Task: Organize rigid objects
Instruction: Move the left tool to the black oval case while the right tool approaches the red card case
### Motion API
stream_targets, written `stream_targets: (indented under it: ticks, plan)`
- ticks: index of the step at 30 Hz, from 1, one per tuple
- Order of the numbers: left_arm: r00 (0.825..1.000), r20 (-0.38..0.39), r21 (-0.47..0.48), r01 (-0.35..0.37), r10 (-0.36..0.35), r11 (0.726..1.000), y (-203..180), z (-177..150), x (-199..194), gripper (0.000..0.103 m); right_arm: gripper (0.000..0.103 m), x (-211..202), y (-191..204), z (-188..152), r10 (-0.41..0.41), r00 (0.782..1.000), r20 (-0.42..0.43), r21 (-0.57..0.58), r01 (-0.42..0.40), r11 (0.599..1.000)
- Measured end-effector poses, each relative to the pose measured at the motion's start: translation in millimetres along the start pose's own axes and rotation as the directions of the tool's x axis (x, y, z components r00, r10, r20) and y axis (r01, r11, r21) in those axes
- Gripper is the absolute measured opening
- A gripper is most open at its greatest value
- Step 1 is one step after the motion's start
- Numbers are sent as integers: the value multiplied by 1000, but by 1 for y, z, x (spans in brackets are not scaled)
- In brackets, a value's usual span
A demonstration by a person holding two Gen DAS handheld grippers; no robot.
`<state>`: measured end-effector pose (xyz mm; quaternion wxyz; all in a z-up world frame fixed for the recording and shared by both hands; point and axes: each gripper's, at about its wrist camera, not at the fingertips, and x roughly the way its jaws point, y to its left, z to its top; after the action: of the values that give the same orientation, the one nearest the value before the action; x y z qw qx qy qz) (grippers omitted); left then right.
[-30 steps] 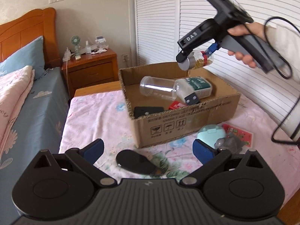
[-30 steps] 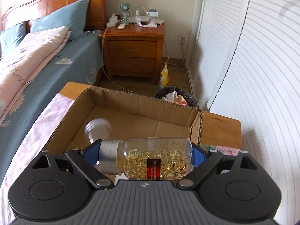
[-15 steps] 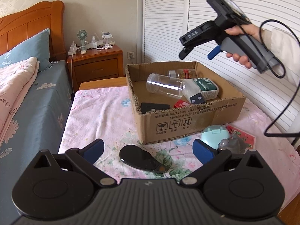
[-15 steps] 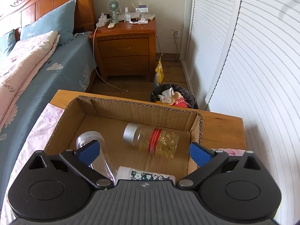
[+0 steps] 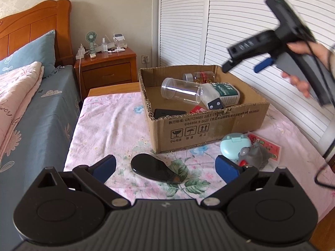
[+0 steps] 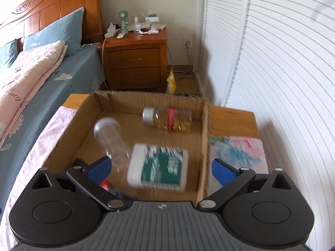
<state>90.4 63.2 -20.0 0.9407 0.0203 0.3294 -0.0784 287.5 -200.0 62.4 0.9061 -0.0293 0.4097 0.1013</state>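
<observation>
A cardboard box (image 5: 209,123) stands on the pink flowered table. In it lie a capsule bottle (image 5: 199,77) (image 6: 167,119), a clear jar (image 5: 180,91) (image 6: 111,140), a white and green bottle (image 5: 222,94) (image 6: 159,170) and dark flat items. My left gripper (image 5: 165,165) is open low over the table, with a black oval object (image 5: 155,169) between its fingers. My right gripper (image 6: 160,167) is open and empty above the box; it also shows in the left wrist view (image 5: 247,62). A mint round case (image 5: 234,147), a grey toy (image 5: 253,155) and a red card (image 5: 266,146) lie right of the box front.
A bed (image 5: 31,108) lies to the left. A wooden nightstand (image 5: 106,71) with small items stands behind. White louvred doors (image 5: 230,21) run along the right. A cable (image 5: 322,177) hangs from the right gripper.
My right gripper opened and dropped the capsule bottle into the box, then drew back up and to the right. My left gripper pulled back a little.
</observation>
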Motion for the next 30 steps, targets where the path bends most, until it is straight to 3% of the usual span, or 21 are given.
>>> stream_targets:
  ticks: [6,11,15,20,30]
  plan:
    - [1000,-18,3,-8,8,1000,-1,-4,2,100,103,-17,-4,-62,-31,999,4,15,31,999]
    - [999,-45,-5,-11,11,1000,-1,-7,8,100,103,-12,-20,-108,-35,999,-24,114,38,993]
    - [999,-54,-7,0,-1,1000,-3,-9,10,100,103,-4,-25,-138,-48,997,-63,130,55,990]
    - [998,-62,-12,6,-7,1000,-6,-10,12,100,103,-1,-18,-154,-61,996,-71,74,67,995]
    - [996,-88,-10,17,-18,1000,-10,-12,17,100,103,6,-14,-151,26,994,-103,-71,-34,997]
